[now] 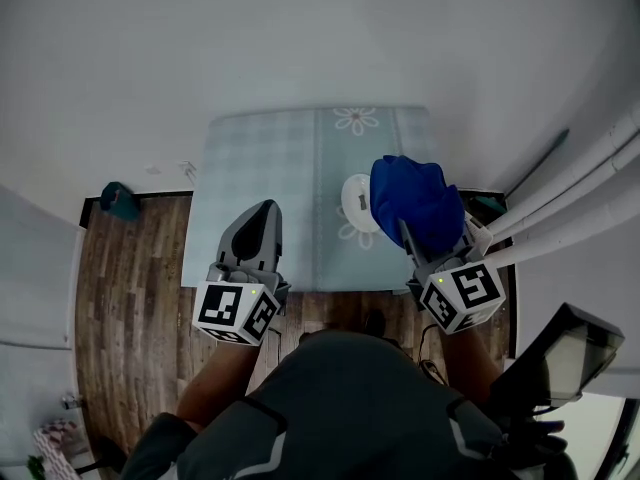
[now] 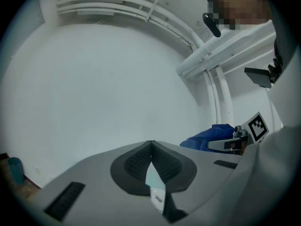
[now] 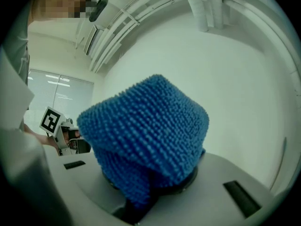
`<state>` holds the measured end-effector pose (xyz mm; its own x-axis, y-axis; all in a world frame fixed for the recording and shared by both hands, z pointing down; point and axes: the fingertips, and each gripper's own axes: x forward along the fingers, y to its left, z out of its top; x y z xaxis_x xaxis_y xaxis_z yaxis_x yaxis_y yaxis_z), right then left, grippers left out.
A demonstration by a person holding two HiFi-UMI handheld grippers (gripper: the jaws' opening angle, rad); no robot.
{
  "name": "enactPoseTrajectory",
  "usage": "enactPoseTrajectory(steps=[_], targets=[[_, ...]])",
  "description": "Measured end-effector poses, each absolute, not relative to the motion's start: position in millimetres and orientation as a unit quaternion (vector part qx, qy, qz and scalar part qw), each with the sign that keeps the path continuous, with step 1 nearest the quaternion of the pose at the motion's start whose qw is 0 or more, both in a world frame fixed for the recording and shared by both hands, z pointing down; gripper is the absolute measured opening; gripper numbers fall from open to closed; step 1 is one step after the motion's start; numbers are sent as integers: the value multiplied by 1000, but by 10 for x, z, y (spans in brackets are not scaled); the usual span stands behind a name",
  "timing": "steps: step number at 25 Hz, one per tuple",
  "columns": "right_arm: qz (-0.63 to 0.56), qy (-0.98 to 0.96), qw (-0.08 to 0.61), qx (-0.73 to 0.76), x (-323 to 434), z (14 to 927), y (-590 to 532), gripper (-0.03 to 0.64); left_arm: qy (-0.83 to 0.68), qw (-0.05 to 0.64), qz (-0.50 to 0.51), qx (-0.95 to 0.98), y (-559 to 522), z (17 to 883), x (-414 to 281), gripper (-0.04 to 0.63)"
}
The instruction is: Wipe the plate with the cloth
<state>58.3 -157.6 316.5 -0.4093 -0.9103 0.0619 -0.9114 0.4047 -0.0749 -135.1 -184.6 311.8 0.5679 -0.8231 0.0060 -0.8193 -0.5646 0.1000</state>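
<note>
Right tool (image 1: 408, 238) is clamped on the cloth (image 1: 415, 198) partly over the plate (image 1: 355, 200) on the bench (image 1: 260, 168), left tool (image 1: 262, 218) closed empty; wiping is judged pending, so the cloth must be lowered onto the plate.

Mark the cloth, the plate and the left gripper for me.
cloth (image 3: 150, 131), right gripper view, middle of the blue bundle.
plate (image 1: 353, 196), head view, bare part left of cloth.
left gripper (image 1: 266, 208), head view, closed fingertips.

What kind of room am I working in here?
Likely a plain indoor room, not a fitted kitchen: a small table with a checked cover and one white plate, against a bare white wall, wood-plank floor, white pipes at the right.
</note>
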Motion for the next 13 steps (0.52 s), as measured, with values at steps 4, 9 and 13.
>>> enactPoseTrajectory(steps=[4,9,13], targets=[[45,-837,5,545,593,3141,-1554,69,-460,58,-31,885,-1813,3109,-1346,9],[46,-836,2,547,597,3124,-1530,69,-455,70,-38,887,-1789,3093,-1327,9],[49,-835,2,548,587,3152,-1502,69,-455,56,-25,888,-1752,3141,-1318,9]])
